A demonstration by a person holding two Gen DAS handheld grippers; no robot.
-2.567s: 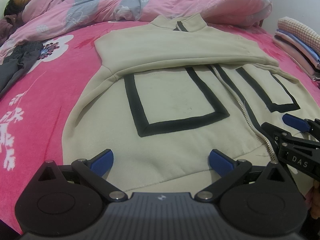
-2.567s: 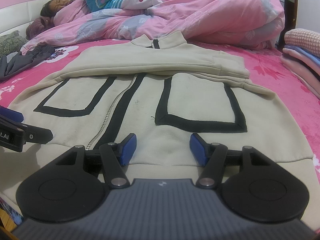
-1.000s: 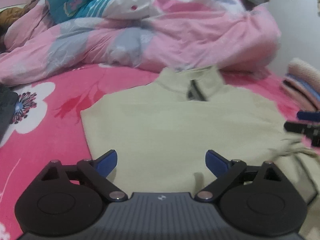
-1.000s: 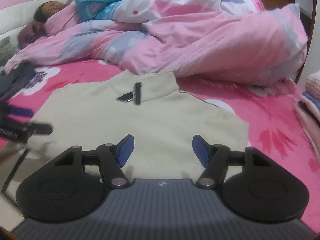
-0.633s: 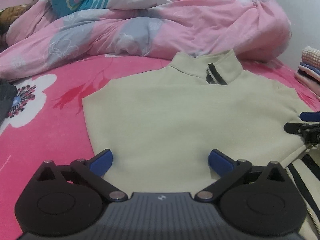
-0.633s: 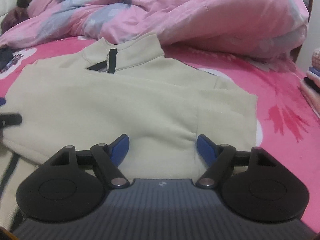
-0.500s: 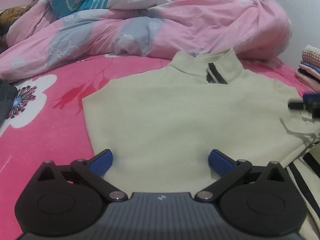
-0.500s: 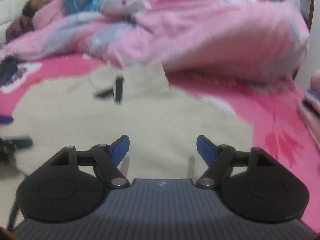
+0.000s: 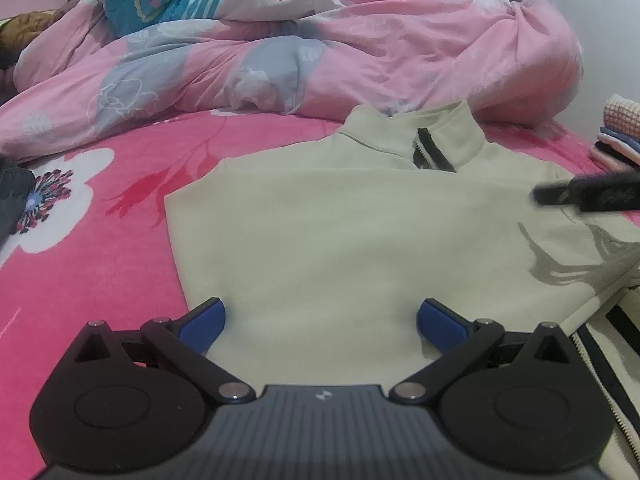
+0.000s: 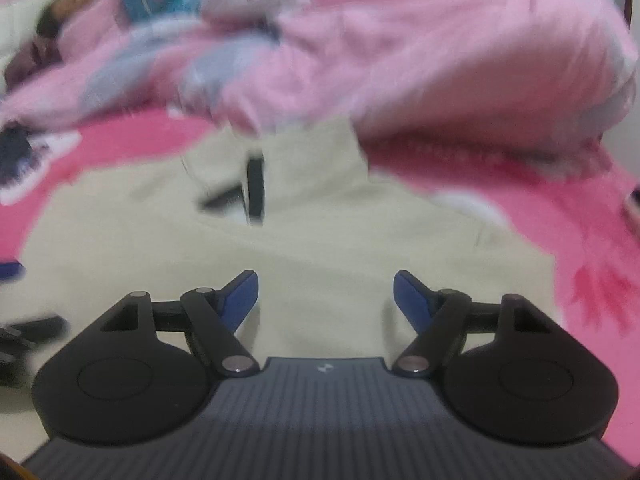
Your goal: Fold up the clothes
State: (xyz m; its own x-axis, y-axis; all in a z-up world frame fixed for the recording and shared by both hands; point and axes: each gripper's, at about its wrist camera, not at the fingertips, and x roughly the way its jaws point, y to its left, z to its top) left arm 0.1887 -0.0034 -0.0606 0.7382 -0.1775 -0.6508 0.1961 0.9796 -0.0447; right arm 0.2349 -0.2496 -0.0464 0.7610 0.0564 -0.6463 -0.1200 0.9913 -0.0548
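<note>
Bare pink sheet (image 9: 100, 264) lies open left of the folded jacket (image 9: 360, 240), while the heaped quilt (image 9: 360, 52) walls off the far side just behind the collar, a clothes stack (image 9: 618, 136) blocks the far right, and dark cloth (image 9: 10, 200) edges the left.

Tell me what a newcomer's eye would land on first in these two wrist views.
First the beige zip-neck top, spread flat across the middle of the bright pink flowered bed sheet, collar pointing away. Behind it a rumpled pink duvet is heaped along the far side of the bed. Low in each view, an open gripper with blue pads hangs over the near cloth: left gripper, right gripper.
</note>
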